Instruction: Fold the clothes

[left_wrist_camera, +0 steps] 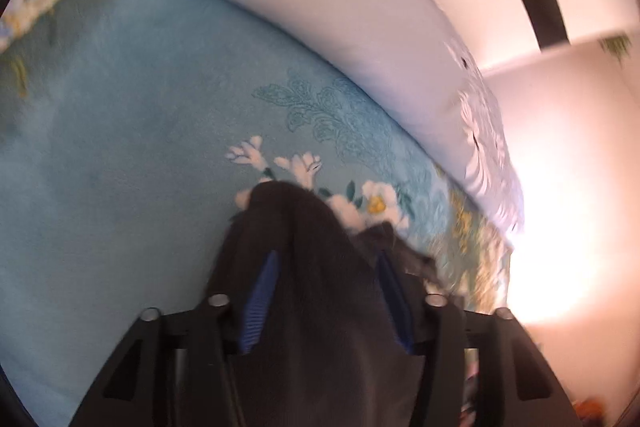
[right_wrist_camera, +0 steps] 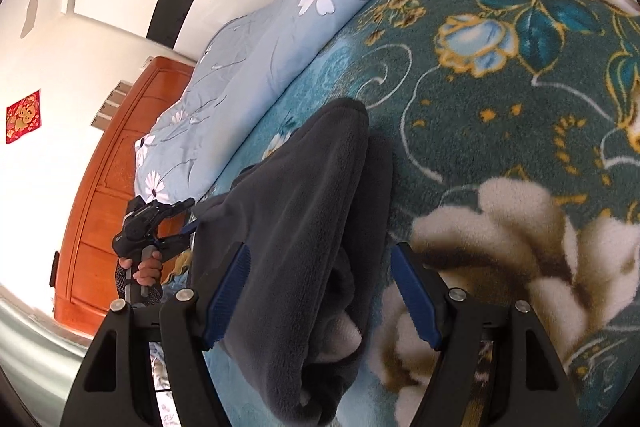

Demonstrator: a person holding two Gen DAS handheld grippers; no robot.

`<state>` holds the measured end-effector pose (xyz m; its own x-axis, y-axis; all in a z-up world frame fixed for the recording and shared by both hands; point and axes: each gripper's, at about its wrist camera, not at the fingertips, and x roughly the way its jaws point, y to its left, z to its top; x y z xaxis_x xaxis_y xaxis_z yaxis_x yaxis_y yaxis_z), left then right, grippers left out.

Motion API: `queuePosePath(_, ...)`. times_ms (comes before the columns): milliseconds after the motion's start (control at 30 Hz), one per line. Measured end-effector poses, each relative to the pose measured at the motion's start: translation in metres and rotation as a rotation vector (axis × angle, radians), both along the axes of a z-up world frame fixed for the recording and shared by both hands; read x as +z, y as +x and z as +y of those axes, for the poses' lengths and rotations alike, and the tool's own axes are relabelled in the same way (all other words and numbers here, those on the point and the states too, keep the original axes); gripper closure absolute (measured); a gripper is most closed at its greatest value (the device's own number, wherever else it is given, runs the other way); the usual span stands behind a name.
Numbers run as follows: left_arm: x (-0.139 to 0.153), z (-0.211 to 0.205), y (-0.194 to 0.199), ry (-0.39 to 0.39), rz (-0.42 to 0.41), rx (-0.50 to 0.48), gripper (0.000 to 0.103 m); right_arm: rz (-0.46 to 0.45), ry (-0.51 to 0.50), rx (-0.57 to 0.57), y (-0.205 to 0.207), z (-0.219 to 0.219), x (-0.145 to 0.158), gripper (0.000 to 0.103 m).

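Note:
A dark grey fleece garment [right_wrist_camera: 304, 195] with a pale lining lies bunched lengthwise on the teal flowered blanket [right_wrist_camera: 480, 147]. My right gripper [right_wrist_camera: 322, 247] straddles its near end with the jaws wide apart. The left pad rests against the fleece, and the right pad stands clear of it over the blanket. My left gripper [right_wrist_camera: 188, 223], held by a hand [right_wrist_camera: 148, 271], sits at the garment's left edge with its fingers spread. In the blurred left wrist view the dark garment [left_wrist_camera: 304, 227] fills the gap in my left gripper [left_wrist_camera: 326, 255], whose blue pads stand apart.
A rolled light blue quilt with white flowers [right_wrist_camera: 280, 27] runs along the far side of the blanket, also visible as the quilt [left_wrist_camera: 320, 7]. Beyond it stand an orange wooden cabinet [right_wrist_camera: 112, 187] and white walls with a red paper square [right_wrist_camera: 23, 115].

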<state>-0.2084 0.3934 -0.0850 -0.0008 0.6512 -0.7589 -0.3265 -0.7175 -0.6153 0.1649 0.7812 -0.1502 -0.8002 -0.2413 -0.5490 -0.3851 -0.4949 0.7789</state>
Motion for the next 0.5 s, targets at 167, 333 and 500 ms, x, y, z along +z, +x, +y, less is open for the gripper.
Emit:
queuePosePath(167,-0.010,-0.062,0.042,-0.177,0.212,-0.063,0.030,0.004,-0.025,0.061,0.013,-0.024,-0.010,0.029)
queuePosePath(333,-0.048,-0.090,0.051,-0.050,0.074,-0.022,0.026,-0.011,-0.007,0.069,0.010,-0.038,-0.014,0.029)
queuePosePath(500,-0.046,-0.094,0.060,0.042,0.024,0.036,0.051,-0.026,-0.032,0.010,0.005,-0.044,-0.011,0.051)
